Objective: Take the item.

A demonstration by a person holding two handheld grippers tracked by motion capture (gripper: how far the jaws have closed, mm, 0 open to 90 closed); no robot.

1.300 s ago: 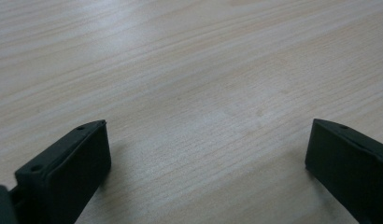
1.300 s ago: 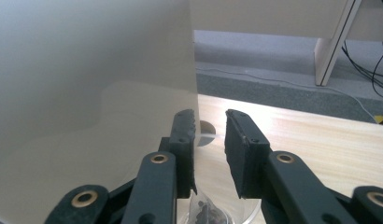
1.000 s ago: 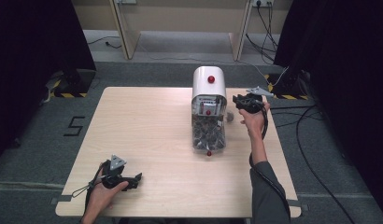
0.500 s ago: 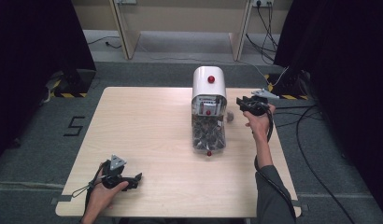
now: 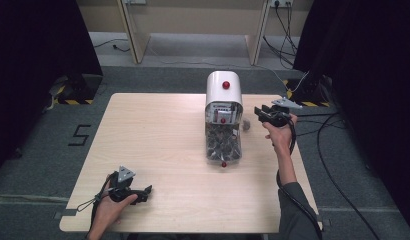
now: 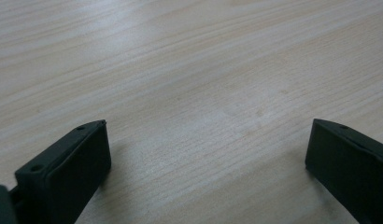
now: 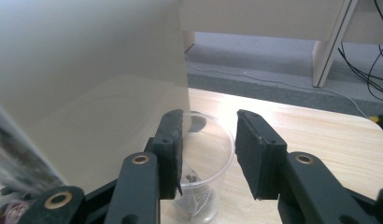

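Observation:
A dispenser (image 5: 223, 97) with a white domed top, a red knob and a clear bin of dark pieces stands at the table's middle right. A small clear plastic cup (image 7: 204, 179) stands on the table against the dispenser's right side (image 7: 87, 93); in the high view the cup (image 5: 246, 124) is a small grey shape. My right gripper (image 7: 209, 154) reaches in from the right and straddles the cup. Its jaws have just been opening, and the pads stand slightly off the cup's rim. My left gripper (image 5: 143, 192) rests near the front left edge, and the left gripper (image 6: 206, 154) is wide open over bare wood.
The light wooden table (image 5: 153, 130) has rounded corners. Cables (image 5: 333, 150) trail over the grey floor to the right. White furniture legs (image 5: 255, 35) stand behind the table, and dark curtains hang at both sides.
The right hand has drifted slightly to the right, away from the dispenser, and its jaws stand wider apart. The left hand and gripper have not moved.

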